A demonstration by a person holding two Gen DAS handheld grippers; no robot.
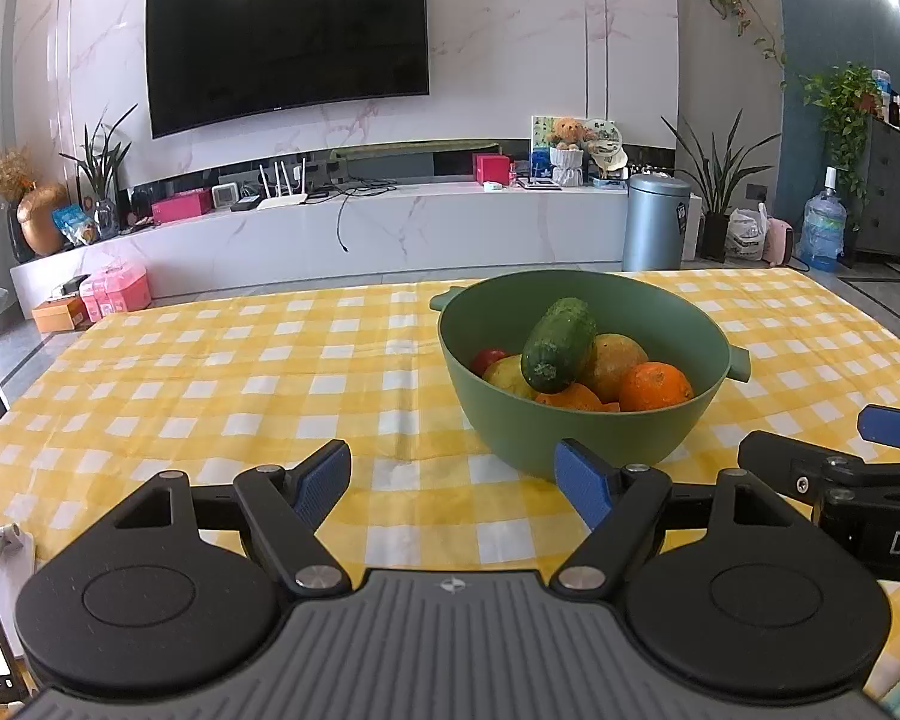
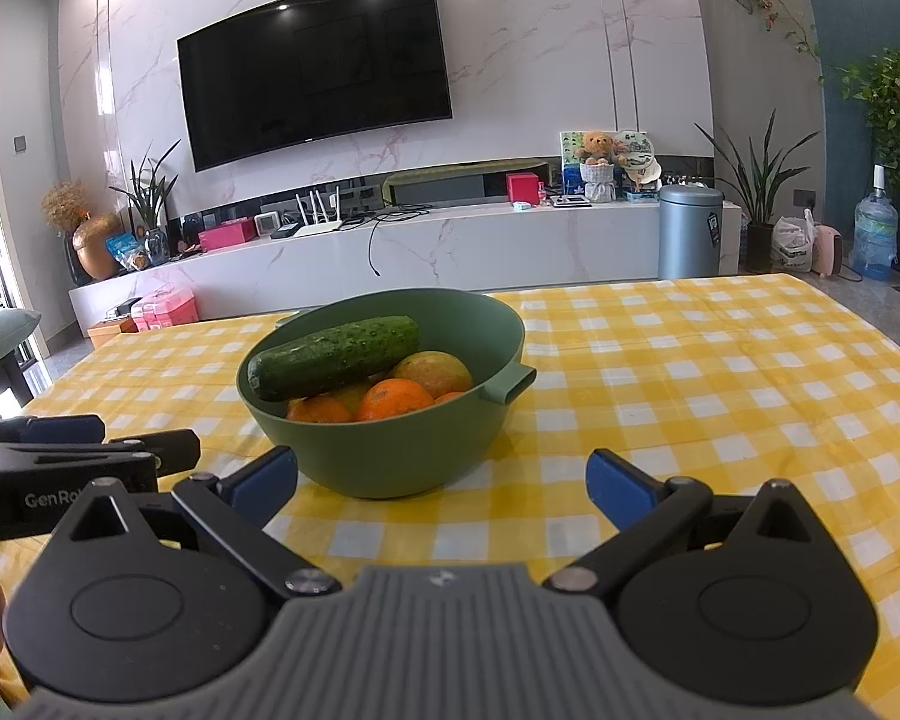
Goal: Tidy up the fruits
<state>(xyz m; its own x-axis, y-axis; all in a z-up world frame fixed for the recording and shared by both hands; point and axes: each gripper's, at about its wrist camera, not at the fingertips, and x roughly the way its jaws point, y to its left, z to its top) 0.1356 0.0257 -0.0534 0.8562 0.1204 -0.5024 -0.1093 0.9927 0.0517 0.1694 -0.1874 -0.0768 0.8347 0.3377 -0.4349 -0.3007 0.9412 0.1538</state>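
A green bowl [image 1: 678, 324] stands on the yellow checked tablecloth [image 1: 240, 372]. In it a green cucumber [image 1: 558, 343] lies on top of oranges [image 1: 654, 387], a yellowish fruit [image 1: 618, 360] and a red fruit [image 1: 489, 357]. My left gripper [image 1: 456, 483] is open and empty, just in front and left of the bowl. In the right wrist view the bowl [image 2: 384, 456], cucumber [image 2: 336, 357] and oranges [image 2: 393, 399] show too. My right gripper [image 2: 444, 480] is open and empty, close in front of the bowl. Each gripper shows at the other view's edge.
The table's far edge faces a white TV bench [image 1: 360, 228] under a wall TV [image 1: 288, 36]. A metal bin [image 1: 654, 222], plants [image 1: 720, 180] and a water bottle [image 1: 822, 228] stand on the floor behind the table.
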